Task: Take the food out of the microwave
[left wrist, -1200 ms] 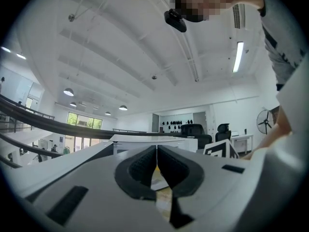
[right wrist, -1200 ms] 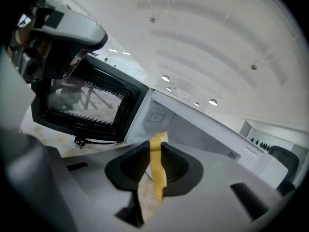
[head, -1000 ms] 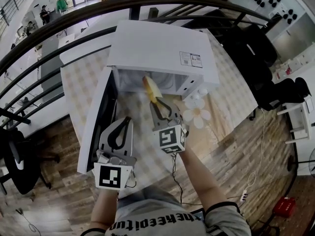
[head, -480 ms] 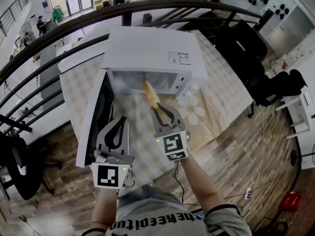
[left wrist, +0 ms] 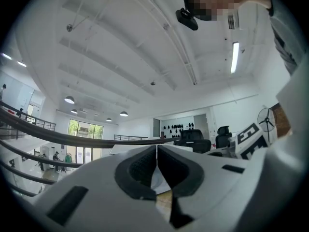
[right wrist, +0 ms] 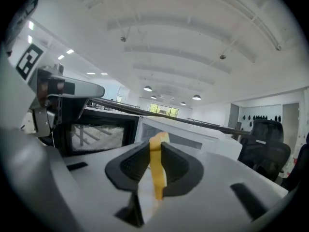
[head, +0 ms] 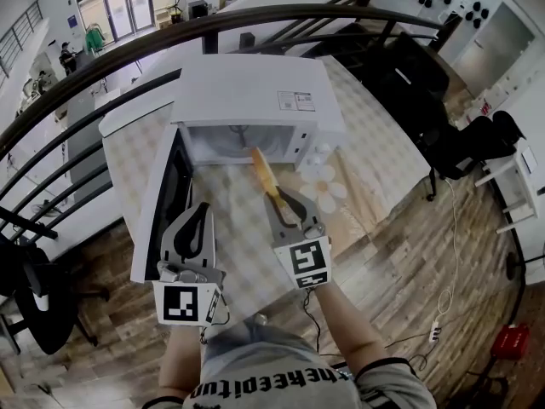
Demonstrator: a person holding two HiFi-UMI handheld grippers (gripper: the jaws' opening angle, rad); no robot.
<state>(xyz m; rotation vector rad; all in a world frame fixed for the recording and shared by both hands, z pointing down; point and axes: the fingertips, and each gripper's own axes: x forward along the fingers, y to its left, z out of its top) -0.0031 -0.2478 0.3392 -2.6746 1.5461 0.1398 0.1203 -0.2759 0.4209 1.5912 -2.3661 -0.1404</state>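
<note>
The microwave [head: 255,92] has its interior mostly hidden under its top panel in the head view. Its door [head: 162,198] hangs open at the left. I cannot tell what kind of food [head: 265,174] this is: a long yellow strip, its near end buried between my pads. My right claw [head: 277,196] is clamped on it, jaws partly closed. The strip projects from the tips toward the opening, outside the cavity, above the table [head: 383,143]. My left claw [head: 197,209] is closed and holds nothing.

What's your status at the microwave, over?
Left gripper shut, empty. Right gripper shut on yellow food piece, in front of microwave opening. Door open, nothing blocking.
</note>
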